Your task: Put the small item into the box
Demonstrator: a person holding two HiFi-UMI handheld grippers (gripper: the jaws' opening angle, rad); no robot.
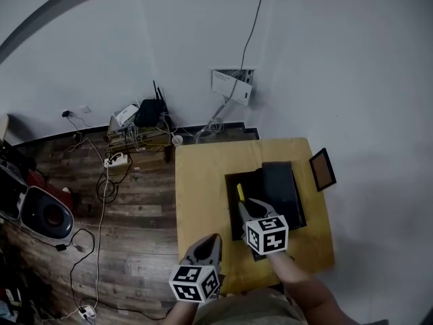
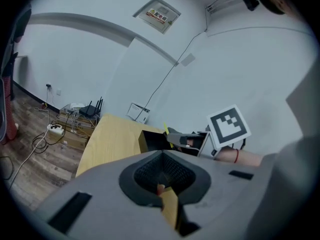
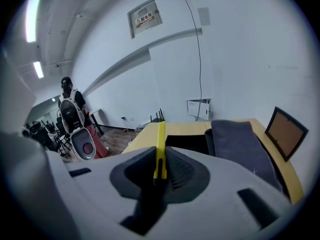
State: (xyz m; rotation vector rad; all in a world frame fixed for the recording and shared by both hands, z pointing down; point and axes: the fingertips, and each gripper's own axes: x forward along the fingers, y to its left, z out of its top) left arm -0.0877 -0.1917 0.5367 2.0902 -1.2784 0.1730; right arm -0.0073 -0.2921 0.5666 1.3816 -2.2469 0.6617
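2 tools share the job: nearest, the left tool (image 1: pixel 212 241) rests closed and empty by the near edge of the table (image 1: pixel 201 175), out of the way, while the right tool (image 1: pixel 243 208) clamps the slim yellow item (image 3: pixel 160 146) above the open black box (image 1: pixel 231 181), apparently lined up to lower it inside.

Soft, even indoor light; ceiling strip lights (image 3: pixel 34 6) glare in the right gripper view. Fisheye bending, dark corners, slightly soft foreground.
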